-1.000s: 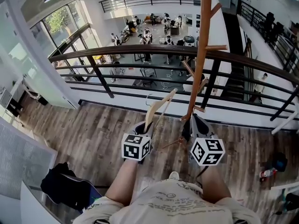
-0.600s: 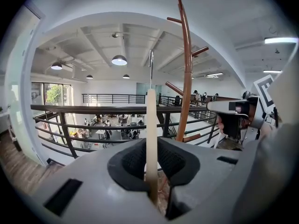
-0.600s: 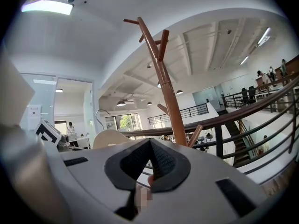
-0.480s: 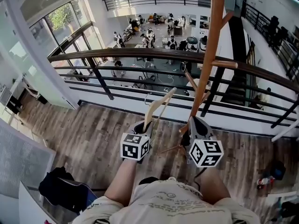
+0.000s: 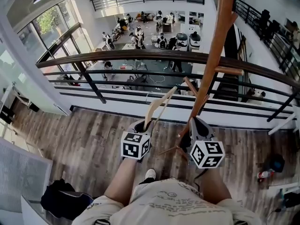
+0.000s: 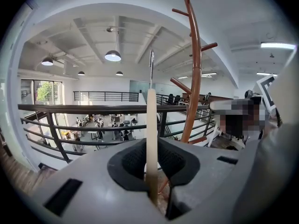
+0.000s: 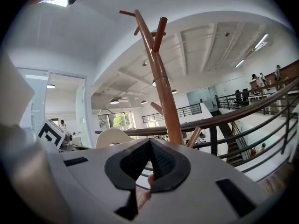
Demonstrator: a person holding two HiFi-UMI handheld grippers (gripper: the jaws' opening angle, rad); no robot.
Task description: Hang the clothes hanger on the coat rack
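Observation:
A pale wooden clothes hanger (image 5: 157,106) sticks up and away from my left gripper (image 5: 139,124), which is shut on its lower end. In the left gripper view the hanger (image 6: 151,125) runs edge-on between the pads, its metal hook (image 6: 151,65) on top. The brown wooden coat rack (image 5: 213,55) rises just right of the hanger, with pegs angling off its pole. My right gripper (image 5: 196,122) is shut beside the pole's lower part, holding nothing I can make out. From the right gripper view the coat rack (image 7: 161,83) towers close ahead.
A dark handrail on black bars (image 5: 140,55) runs across just beyond the rack, with a drop to a lower floor and people behind it. A black bag (image 5: 61,197) lies on the wood floor at the lower left. Small items (image 5: 271,167) sit at the right.
The view has shifted forward and left, and the coat rack's pole now stands closer and further right. Both grippers keep their places, the hanger still in the left one.

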